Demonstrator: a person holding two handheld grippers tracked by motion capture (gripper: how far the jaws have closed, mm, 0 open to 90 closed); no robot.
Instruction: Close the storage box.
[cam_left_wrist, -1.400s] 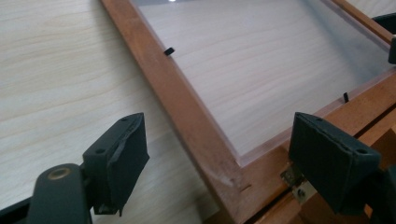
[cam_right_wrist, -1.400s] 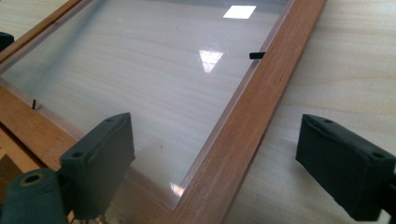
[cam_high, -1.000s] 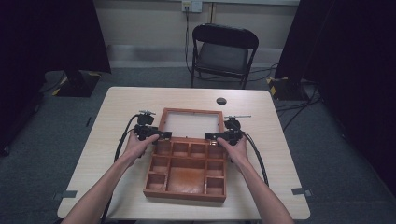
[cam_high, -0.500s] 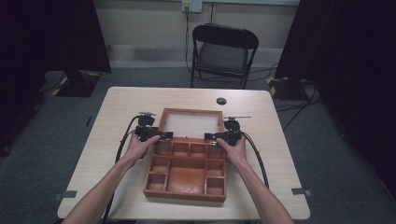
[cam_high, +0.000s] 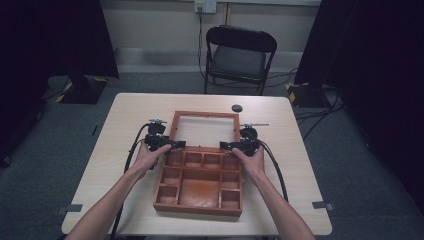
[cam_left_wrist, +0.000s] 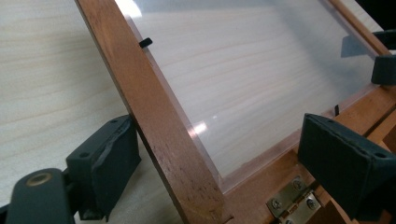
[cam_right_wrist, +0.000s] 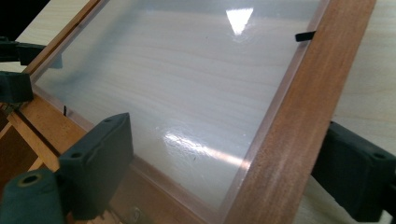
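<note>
A wooden box (cam_high: 200, 192) with several compartments lies at the table's middle. Its lid (cam_high: 205, 114), a wooden frame around a clear pane (cam_high: 205, 131), lies open flat behind it. My left gripper (cam_high: 175, 145) is at the lid's left hinge corner, and its jaws have just been closing a little. In the left gripper view the left gripper (cam_left_wrist: 219, 135) is open, with the frame's side rail (cam_left_wrist: 154, 112) between the jaws and a brass hinge (cam_left_wrist: 292, 205) below. My right gripper (cam_high: 225, 146) mirrors it, jaws also just closing; the right gripper (cam_right_wrist: 229, 135) is open astride the right rail (cam_right_wrist: 299, 107).
A small black round object (cam_high: 236, 108) sits on the table (cam_high: 125, 130) behind the lid. A folding chair (cam_high: 240, 55) stands beyond the far edge. Cables trail from both grippers along the forearms toward the near edge.
</note>
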